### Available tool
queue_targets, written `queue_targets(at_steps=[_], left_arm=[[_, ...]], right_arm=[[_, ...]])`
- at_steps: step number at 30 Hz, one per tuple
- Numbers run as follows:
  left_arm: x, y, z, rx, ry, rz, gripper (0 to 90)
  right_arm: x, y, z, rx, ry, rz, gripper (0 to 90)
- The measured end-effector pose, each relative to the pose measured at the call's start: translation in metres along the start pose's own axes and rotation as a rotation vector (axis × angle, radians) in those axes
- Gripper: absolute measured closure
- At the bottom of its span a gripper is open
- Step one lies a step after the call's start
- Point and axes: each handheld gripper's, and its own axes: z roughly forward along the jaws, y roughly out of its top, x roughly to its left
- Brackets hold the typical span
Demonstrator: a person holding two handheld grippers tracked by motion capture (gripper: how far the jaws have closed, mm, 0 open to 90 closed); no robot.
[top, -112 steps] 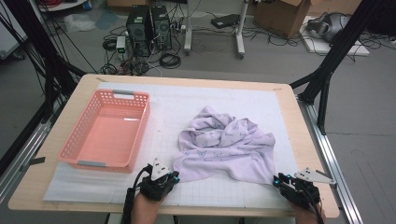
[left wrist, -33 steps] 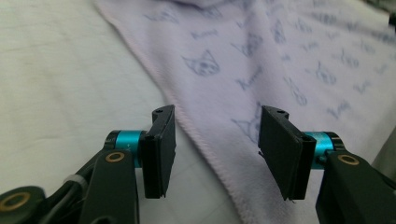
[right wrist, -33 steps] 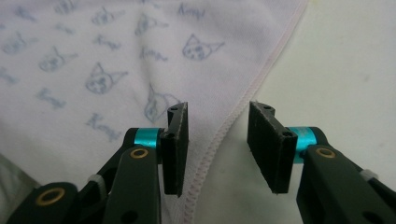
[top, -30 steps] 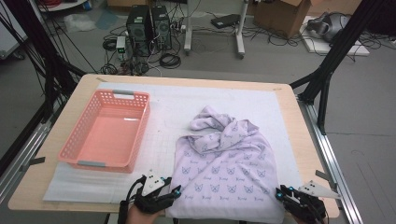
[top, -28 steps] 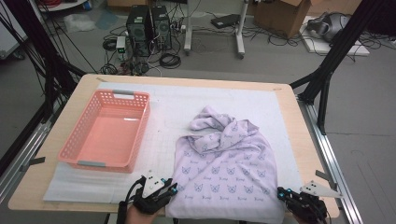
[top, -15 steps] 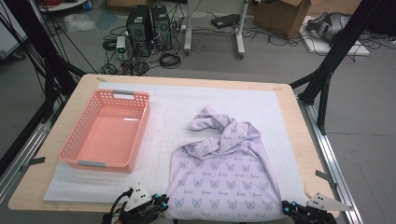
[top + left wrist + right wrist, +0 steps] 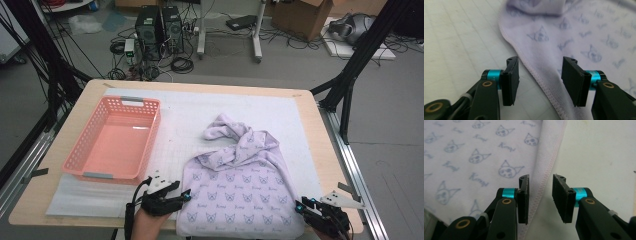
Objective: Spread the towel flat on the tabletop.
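Note:
A lilac towel (image 7: 240,185) printed with small cat faces lies spread flat over the near half of the white mat, its far end still bunched. My left gripper (image 7: 186,195) sits at the towel's near left corner; its jaws have just been opening and now stand open, the stitched hem (image 7: 541,80) lying loose on the mat between them. My right gripper (image 7: 299,205) rests at the near right corner, its jaws also just opened a little, with the towel's hem (image 7: 541,187) under the gap and no pad pressing it.
A salmon plastic basket (image 7: 95,170) stands on the left of the mat (image 7: 190,110), a short way from the left gripper. The table's front edge runs just behind both hands. Computers and cables sit on the floor beyond the table.
The towel was dragged toward the near edge and flattened. Both grippers, which had dipped toward the frame's bottom, came back up to the corners, and their jaws parted off the cloth.

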Motion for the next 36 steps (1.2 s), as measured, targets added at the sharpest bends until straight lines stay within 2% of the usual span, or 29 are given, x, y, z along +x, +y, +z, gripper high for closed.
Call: queue_targets(at_steps=[1,2,3,4,8,12,13,14,15,16,19,23,26,27,28,29,30,31,32,36], left_arm=[[-0.003,0.0,0.0,0.009,0.023,0.033,50.9],[-0.004,-0.001,-0.002,0.012,0.041,0.05,60.3],[-0.004,-0.002,-0.004,0.017,0.015,0.033,73.6],[-0.005,-0.003,-0.006,0.015,0.007,0.024,85.1],[-0.009,-0.014,-0.029,0.059,-0.038,0.041,86.2],[-0.013,-0.031,-0.048,0.04,-0.094,0.034,85.7],[-0.014,-0.031,-0.047,0.039,-0.107,0.045,84.3],[-0.014,-0.029,-0.046,0.034,-0.112,0.054,78.9],[-0.013,-0.026,-0.044,0.022,-0.109,0.044,68.1],[-0.011,-0.023,-0.042,0.005,-0.108,0.032,62.0],[-0.008,-0.016,-0.034,-0.035,-0.087,0.017,54.0],[0.001,-0.002,-0.018,-0.056,-0.052,-0.007,51.0],[0.003,0.008,-0.002,-0.027,-0.073,-0.037,53.6],[0.002,0.01,0.003,-0.004,-0.078,-0.032,55.6],[-0.001,0.01,0.009,0.03,-0.073,-0.017,61.3],[-0.003,0.01,0.01,0.027,-0.039,0.009,68.4],[-0.003,0.009,0.009,0.031,-0.023,0.005,78.0],[-0.001,0.008,0.008,0.029,-0.031,-0.023,82.0],[0.0,0.006,0.006,0.027,-0.039,-0.036,85.7],[-0.003,-0.003,-0.01,0.036,-0.04,-0.026,86.9]], right_arm=[[0.0,0.0,0.0,-0.008,-0.008,-0.002,72.6],[-0.001,0.0,0.0,-0.006,-0.004,-0.001,80.0],[-0.003,-0.001,-0.001,-0.003,0.035,0.005,87.4],[-0.003,-0.002,-0.002,0.0,0.039,0.007,87.7],[0.001,-0.009,-0.015,0.029,0.063,-0.021,88.2],[0.009,-0.022,-0.033,0.052,0.1,-0.043,88.2],[0.011,-0.023,-0.034,0.055,0.1,-0.058,88.1],[0.013,-0.022,-0.034,0.055,0.106,-0.065,87.0],[0.014,-0.021,-0.033,0.048,0.109,-0.059,83.1],[0.014,-0.019,-0.031,0.031,0.108,-0.054,76.3],[0.014,-0.012,-0.027,-0.006,0.098,-0.03,70.0],[0.009,-0.001,-0.017,-0.035,0.055,-0.01,68.3],[0.005,0.006,-0.006,-0.039,0.034,0.0,67.7],[0.005,0.008,-0.002,-0.029,0.031,0.003,67.7],[0.006,0.01,0.002,-0.018,0.028,-0.004,68.3],[0.006,0.011,0.007,-0.001,0.028,-0.013,70.3],[0.007,0.01,0.011,0.018,0.017,-0.026,72.3],[0.006,0.01,0.011,0.006,0.019,-0.02,78.5],[0.005,0.009,0.01,0.008,0.043,-0.009,87.7],[0.003,0.004,0.0,0.035,0.063,-0.018,88.6]])
